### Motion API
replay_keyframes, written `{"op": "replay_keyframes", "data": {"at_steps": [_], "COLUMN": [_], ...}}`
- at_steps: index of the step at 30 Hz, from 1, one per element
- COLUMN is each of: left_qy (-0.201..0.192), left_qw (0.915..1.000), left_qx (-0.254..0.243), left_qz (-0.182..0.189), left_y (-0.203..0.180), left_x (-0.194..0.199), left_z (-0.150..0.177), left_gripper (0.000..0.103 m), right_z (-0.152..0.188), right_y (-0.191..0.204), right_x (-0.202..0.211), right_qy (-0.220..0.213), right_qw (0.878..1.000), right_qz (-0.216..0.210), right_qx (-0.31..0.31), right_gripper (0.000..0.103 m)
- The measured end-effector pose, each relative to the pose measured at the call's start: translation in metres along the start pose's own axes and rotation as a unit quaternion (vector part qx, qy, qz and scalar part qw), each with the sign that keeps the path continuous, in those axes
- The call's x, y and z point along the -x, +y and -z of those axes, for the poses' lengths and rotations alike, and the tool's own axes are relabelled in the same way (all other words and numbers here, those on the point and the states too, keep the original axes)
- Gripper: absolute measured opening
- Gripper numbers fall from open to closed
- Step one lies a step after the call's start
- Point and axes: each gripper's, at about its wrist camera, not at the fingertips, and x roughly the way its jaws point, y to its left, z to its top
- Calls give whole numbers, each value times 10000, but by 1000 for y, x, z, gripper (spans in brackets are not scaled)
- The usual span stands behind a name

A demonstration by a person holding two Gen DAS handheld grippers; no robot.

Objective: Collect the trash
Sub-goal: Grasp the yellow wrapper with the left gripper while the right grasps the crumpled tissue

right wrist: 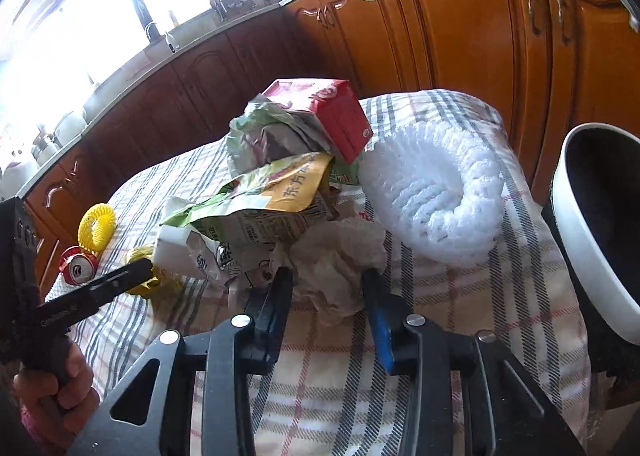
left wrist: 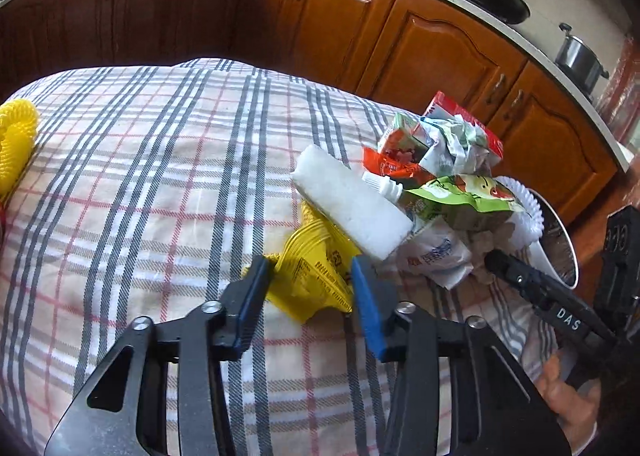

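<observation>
A heap of trash lies on the plaid-covered table (left wrist: 160, 176): a white foam block (left wrist: 352, 200), a green drink carton (left wrist: 460, 196), a red box (left wrist: 464, 116) and crumpled wrappers. My left gripper (left wrist: 310, 276) is shut on a yellow wrapper (left wrist: 316, 256) at the near edge of the heap; its blue pads press on both sides. In the right wrist view, my right gripper (right wrist: 328, 284) is shut on a crumpled brownish paper (right wrist: 336, 260), just in front of the green carton (right wrist: 256, 200). A white-rimmed bin (right wrist: 588, 232) stands beside the table at the right.
A white foam net (right wrist: 436, 192) lies to the right of the heap. A yellow foam net (right wrist: 97, 228) and a red can (right wrist: 78, 266) lie at the far left. Wooden cabinets (left wrist: 440, 48) and a counter with pots stand behind. A hand (right wrist: 60, 388) holds the left gripper.
</observation>
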Motion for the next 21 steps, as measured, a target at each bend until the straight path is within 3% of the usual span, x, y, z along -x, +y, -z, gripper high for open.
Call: {"op": "replay_keyframes", "data": {"at_steps": [1,4,12,21], "left_qy": [8,-17,-100,-172], "left_qw": [10000,9998,9970,9900], "left_qx": [-59,-178,-607,-989], "left_qz": [20,122,472,987], "left_y": [-2,-9,-44,-93], "left_x": [1,10,44,63], "left_z": [2,11,35,40], "left_gripper": [25,23,22,22], "right_z": [1,7,28,44], "right_y": [1,3,5,-28], "right_x": [2,13,52,93], "right_qy": [-14,-61,-201,-456], "right_qw": [10000,9999,9997,9986], "right_qz": [-3,-56,-97,215], "right_qx": [23,65,124,-156], "right_gripper": [29,27,26,26]}}
